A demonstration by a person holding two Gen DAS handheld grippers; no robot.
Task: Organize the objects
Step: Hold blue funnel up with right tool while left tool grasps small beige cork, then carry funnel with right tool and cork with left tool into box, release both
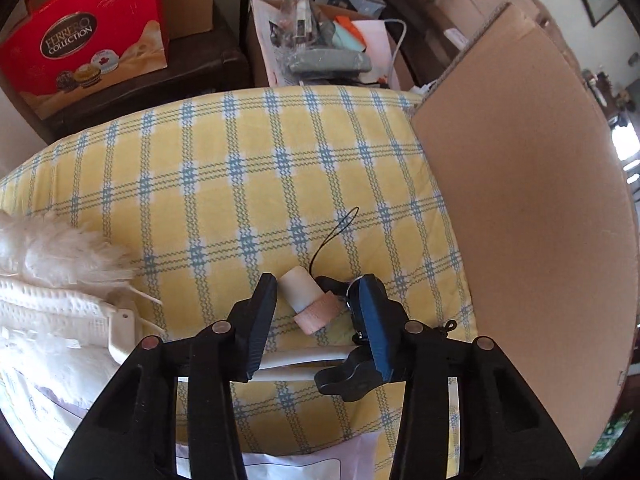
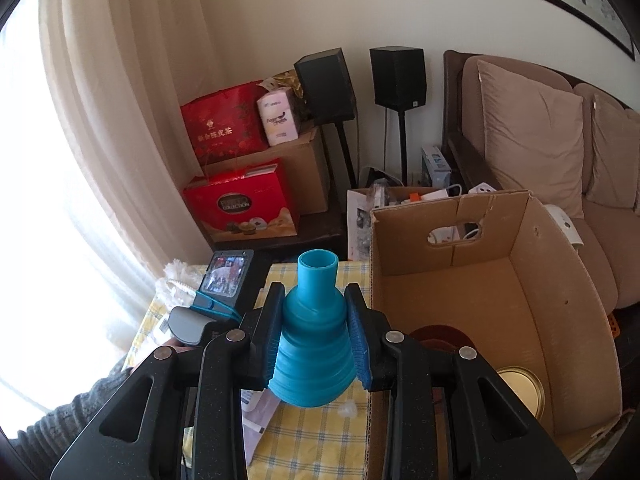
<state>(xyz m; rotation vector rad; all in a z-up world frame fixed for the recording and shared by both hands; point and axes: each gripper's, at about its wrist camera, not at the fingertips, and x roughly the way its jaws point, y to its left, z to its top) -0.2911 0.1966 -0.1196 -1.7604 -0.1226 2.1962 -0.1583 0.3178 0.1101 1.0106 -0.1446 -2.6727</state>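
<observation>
A small white cylinder with a pink band (image 1: 304, 298) and a thin black cord lies on the yellow-and-blue checked cloth (image 1: 240, 184). My left gripper (image 1: 318, 284) points down over it with a finger on each side. The jaws stand close around the cylinder, and I see no firm press on it. A black clip (image 1: 346, 378) and a white stick (image 1: 296, 362) lie just under the fingers. My right gripper (image 2: 316, 308) is shut on a ridged blue vase (image 2: 314, 340), held upright above the cloth beside the open cardboard box (image 2: 560, 280).
A white feather duster (image 1: 60, 248) and white mesh items (image 1: 52, 312) lie at the left. The box wall (image 1: 520, 208) stands at the right. Inside the box are a gold round lid (image 2: 520, 384) and a dark red disc (image 2: 436, 334). A grey sleeve (image 2: 100, 396) is at lower left.
</observation>
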